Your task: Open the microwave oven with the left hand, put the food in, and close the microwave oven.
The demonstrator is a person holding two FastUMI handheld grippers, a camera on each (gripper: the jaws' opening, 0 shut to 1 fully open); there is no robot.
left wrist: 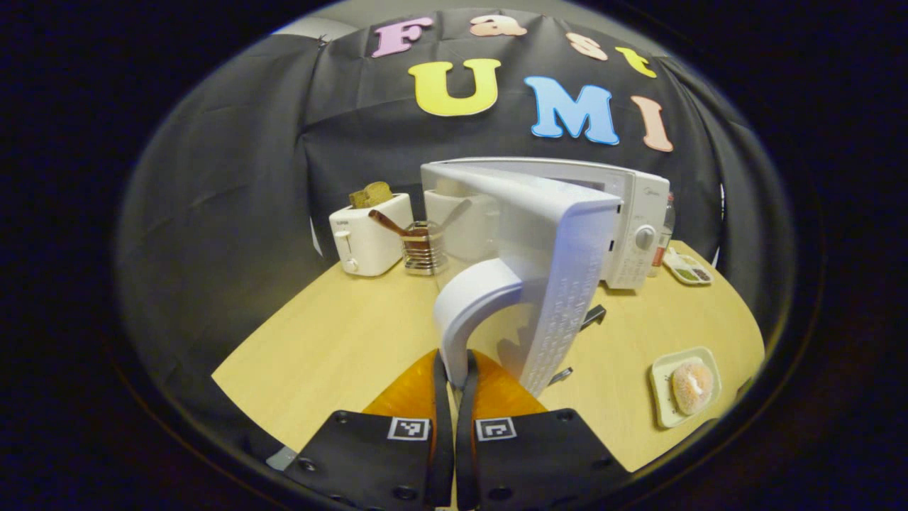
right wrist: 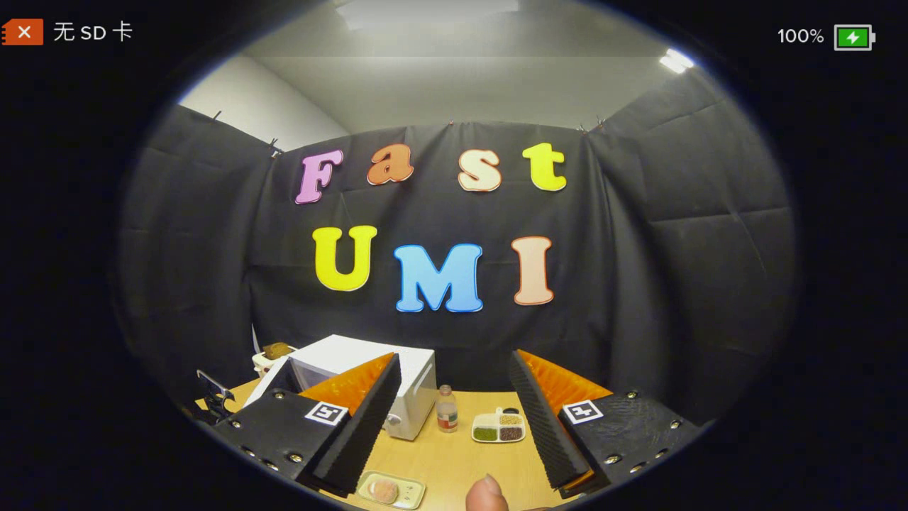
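The swung-out microwave door [left wrist: 560, 277] is blocking the central tabletop [left wrist: 340, 341]; bare tabletop is lying open between door and toaster [left wrist: 369, 238].

Soft overhead light is washing the booth evenly; in the right gripper view two ceiling lamps [right wrist: 677, 60] are glaring white near the top. The microwave door [left wrist: 560, 284] is throwing a faint shadow onto the table [left wrist: 340, 348] beneath it. The fisheye is bending straight lines hard toward the rims of both views, and edges there are darkening and smearing. A fingertip [right wrist: 486, 495] at the bottom is looking blurred.
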